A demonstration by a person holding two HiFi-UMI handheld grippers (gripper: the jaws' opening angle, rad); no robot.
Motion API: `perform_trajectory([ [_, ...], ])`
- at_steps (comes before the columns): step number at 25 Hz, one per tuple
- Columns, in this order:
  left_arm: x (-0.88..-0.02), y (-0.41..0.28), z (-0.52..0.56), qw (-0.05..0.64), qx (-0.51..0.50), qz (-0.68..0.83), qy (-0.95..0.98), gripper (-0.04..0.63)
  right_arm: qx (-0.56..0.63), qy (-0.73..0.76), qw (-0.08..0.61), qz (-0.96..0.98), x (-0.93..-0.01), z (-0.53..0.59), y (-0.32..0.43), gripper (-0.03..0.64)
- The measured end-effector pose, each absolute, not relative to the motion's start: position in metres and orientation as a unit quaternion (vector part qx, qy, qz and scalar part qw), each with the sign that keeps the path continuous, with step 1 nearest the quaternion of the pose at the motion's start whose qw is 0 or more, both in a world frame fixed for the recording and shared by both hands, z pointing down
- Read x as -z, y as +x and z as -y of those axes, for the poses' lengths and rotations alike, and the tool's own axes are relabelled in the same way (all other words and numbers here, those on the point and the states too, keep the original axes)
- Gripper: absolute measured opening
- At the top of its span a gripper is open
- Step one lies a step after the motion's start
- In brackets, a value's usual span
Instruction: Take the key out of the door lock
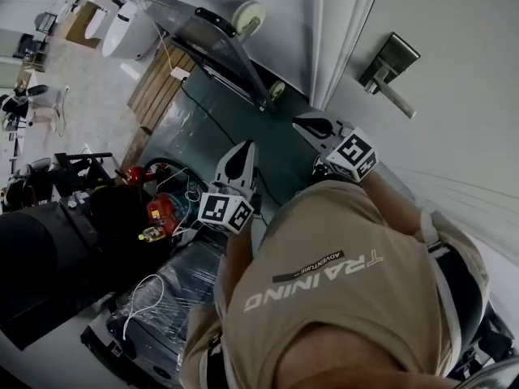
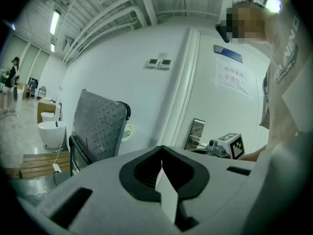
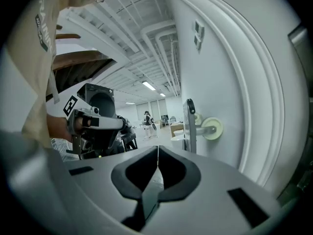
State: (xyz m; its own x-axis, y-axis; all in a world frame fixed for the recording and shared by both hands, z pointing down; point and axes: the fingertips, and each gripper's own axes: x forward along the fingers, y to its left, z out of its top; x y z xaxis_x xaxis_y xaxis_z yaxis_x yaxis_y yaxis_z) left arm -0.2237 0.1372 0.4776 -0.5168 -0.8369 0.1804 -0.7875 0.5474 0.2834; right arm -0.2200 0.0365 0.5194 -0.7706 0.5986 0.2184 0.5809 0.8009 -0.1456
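Head view is showing the person holding both grippers close to the chest, apart from the lock plate [image 1: 395,55] on the door [image 1: 462,128]. The left gripper [image 1: 242,154] is facing a hand truck [image 1: 207,43] leaning on the wall, its jaws pressing together on nothing. The right gripper [image 1: 310,125] is pointing along the wall, its jaws likewise closed and empty. A lever handle [image 1: 395,97] is sticking out below the plate; the key is too small to make out there

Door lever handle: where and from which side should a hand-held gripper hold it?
Probably the free end of the door lever handle. Come squarely at the door, jaws above and below: the bar is slim, straight and stands off it.
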Motion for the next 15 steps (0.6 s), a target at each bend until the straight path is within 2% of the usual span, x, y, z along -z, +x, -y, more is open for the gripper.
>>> perform_trajectory([
  [9, -0.497, -0.261, -0.096, 0.172, 0.077, 0.862, 0.47, 0.009, -0.038, -0.315, 0.11, 0.942, -0.516, -0.001, -0.265, 0.015],
  [15, -0.496, -0.283, -0.031, 0.152, 0.063, 0.84, 0.517, 0.01, -0.031, -0.286, 0.121, 0.95, -0.533, 0.038, -0.27, 0.015],
])
